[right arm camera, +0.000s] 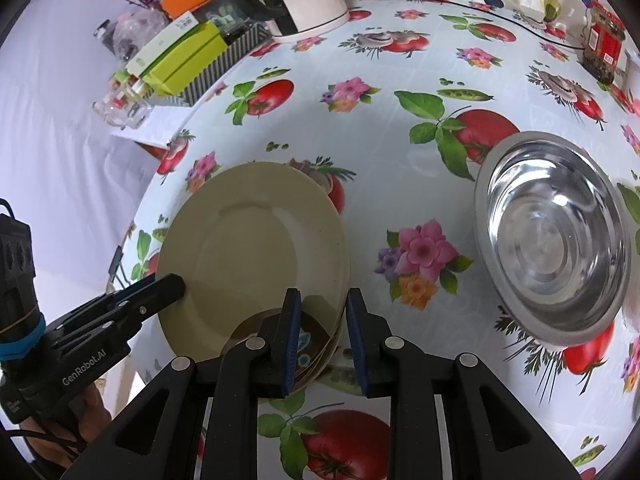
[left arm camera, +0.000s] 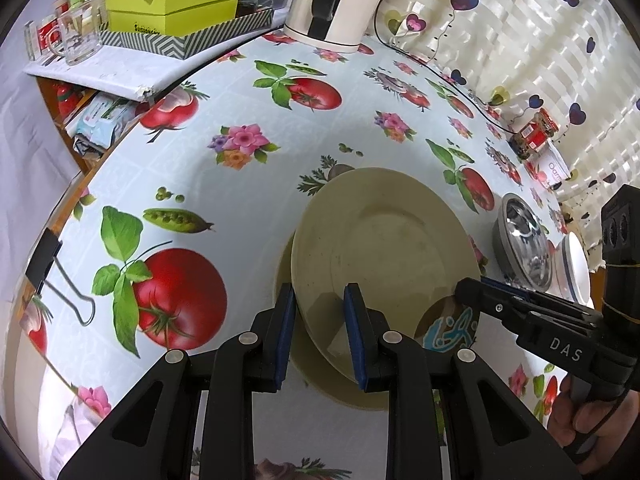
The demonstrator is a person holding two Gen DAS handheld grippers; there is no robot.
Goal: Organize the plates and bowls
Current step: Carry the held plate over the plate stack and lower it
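Plate [left arm camera: 384, 240]: my left tool [left arm camera: 320, 336] and right tool [right arm camera: 323, 340] both clamp its rim; uneven lowering risks slipping onto lower plates [right arm camera: 320, 356].

Cream plate [left arm camera: 384, 240] tilted over stacked plates [right arm camera: 316, 354] — steel bowl [right arm camera: 554, 236] sits apart.

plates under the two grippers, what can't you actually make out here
- Lower dishes: the cream round plate covers them in both views; only the patterned brown rim peeks out, so their count is unclear.
- Right gripper grip: the view along its own fingers does not show whether the pads press the rim.
- Shiny steel bowl: what stands past it is cut off by the right view's edge.
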